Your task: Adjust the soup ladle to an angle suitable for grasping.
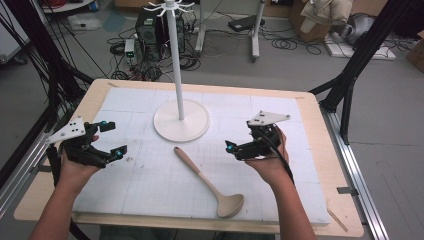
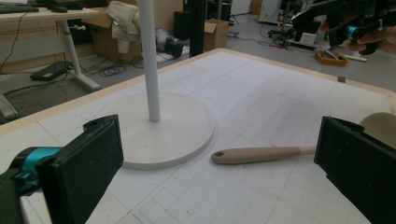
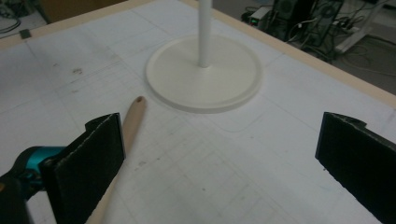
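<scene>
While both tongs hover empty above the counter (image 1: 125, 95), the items stand as follows, each placed relative to the white hook stand with its round flat base (image 1: 181, 120).

Item 1: beige long-handled ladle of smooth plastic or wood (image 1: 207, 182). Lies flat on the white gridded mat just in front of the stand's base, not touching it. Its long axis runs diagonally: the handle end, pierced with a hanging hole, points toward the base; the bowl lies farthest from it, near the counter's front edge.

Item 2: left tongs (image 1: 111, 137). Held to the left of the base, well apart from it, jaws wide apart, nothing between them.

Item 3: right tongs (image 1: 230, 146). Held to the right front of the base, jaws likewise spread and empty. Judged the nearer pair to the ladle's handle, which lies off their left side.

Markings: no brand, label or legible writing found.
</scene>
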Motion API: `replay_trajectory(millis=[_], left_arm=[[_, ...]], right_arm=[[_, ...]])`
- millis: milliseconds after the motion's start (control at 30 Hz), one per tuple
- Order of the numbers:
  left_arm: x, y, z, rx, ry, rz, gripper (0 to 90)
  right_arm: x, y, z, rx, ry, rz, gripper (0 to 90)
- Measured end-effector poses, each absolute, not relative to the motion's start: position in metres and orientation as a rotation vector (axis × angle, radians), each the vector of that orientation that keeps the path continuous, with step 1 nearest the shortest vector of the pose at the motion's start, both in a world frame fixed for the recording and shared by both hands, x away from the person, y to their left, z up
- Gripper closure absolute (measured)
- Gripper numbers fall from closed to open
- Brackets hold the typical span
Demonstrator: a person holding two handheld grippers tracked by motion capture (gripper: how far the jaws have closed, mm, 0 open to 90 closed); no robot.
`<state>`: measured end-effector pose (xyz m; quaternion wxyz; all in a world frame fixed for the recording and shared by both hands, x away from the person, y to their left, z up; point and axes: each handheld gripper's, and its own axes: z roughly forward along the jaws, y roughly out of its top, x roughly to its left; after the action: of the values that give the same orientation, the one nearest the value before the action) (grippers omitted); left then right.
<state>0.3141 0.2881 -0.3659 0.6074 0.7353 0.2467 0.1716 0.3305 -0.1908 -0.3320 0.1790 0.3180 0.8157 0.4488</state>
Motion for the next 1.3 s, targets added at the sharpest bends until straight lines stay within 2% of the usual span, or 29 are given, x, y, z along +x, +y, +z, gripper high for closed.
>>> replay_trajectory(millis=[567, 1000, 1100, 1300], left_arm=[[0.314, 0.29, -0.367, 1.704, 0.561, 0.398, 1.7], [0.314, 0.289, -0.368, 1.714, 0.561, 0.39, 1.7], [0.314, 0.288, -0.368, 1.712, 0.558, 0.387, 1.7], [0.314, 0.287, -0.369, 1.72, 0.561, 0.392, 1.7]], right_arm=[[0.343, -0.119, -0.367, 0.786, 2.638, 1.07, 0.5], [0.349, -0.096, -0.391, 0.779, 2.753, 0.941, 0.5], [0.35, -0.091, -0.398, 0.77, 2.8, 0.893, 4.0], [0.349, -0.083, -0.408, 0.754, 2.834, 0.819, 4.6]])
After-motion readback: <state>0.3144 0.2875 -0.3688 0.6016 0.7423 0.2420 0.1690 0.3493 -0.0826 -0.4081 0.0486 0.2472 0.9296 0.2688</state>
